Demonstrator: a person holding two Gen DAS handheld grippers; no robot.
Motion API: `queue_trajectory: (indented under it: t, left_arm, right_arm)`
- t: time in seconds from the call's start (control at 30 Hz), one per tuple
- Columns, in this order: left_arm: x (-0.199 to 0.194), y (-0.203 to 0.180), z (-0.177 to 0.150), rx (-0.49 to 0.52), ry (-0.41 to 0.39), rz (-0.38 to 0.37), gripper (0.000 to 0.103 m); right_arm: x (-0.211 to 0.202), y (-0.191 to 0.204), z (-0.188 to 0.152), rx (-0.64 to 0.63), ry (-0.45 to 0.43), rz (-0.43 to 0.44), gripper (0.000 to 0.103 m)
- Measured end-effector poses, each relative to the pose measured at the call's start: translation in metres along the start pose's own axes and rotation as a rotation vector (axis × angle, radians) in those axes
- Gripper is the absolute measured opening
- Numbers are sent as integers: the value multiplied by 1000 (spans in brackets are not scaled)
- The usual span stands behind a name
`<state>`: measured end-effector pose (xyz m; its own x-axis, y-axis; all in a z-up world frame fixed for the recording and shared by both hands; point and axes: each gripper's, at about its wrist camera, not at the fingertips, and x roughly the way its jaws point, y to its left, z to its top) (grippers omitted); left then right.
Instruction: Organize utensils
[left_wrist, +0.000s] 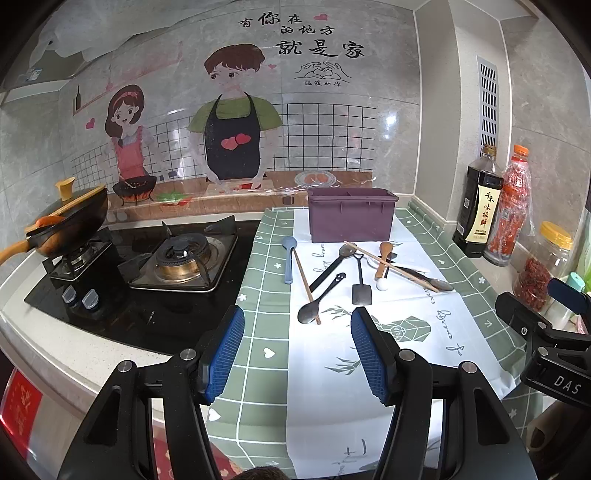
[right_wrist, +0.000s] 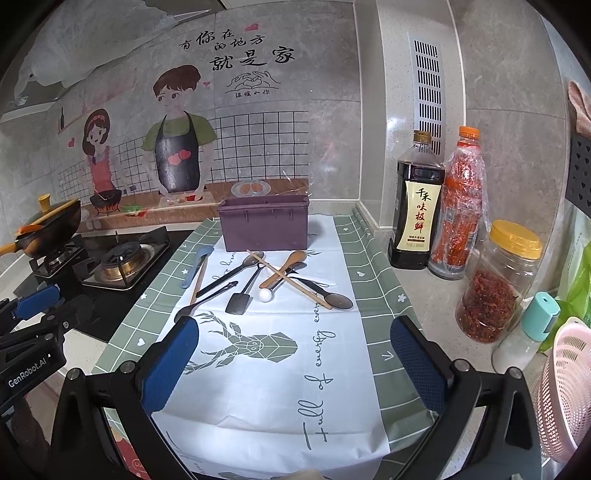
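Left hand-held gripper and right hand-held gripper both gape wide, empty.

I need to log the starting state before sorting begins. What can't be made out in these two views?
- Purple bin interior: both views, hidden by its front wall.
- White spoon middle: crossed by the wooden spoon and chopstick.
- Wok contents: too low an angle.
- Pink basket: cut by right-wrist edge.

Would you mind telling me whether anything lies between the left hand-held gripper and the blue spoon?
Nothing visible does: only bare tablecloth separates the open left hand-held gripper from the blue spoon. A chopstick lies just right of the spoon.
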<state>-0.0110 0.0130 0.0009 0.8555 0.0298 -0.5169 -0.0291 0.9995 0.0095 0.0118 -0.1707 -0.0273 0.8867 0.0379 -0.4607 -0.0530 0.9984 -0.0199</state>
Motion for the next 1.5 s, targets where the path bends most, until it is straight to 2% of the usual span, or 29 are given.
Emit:
queue_trajectory:
  t: [1.23,1.5]
  left_arm:
    - [11,-23,5,10,19,-3,61]
    - [29,-20,18,20,18,-8,61]
  right_arm:
    - [11,-20,3,40,30,5,103]
    - [22,-24,14,28,13,-21,103]
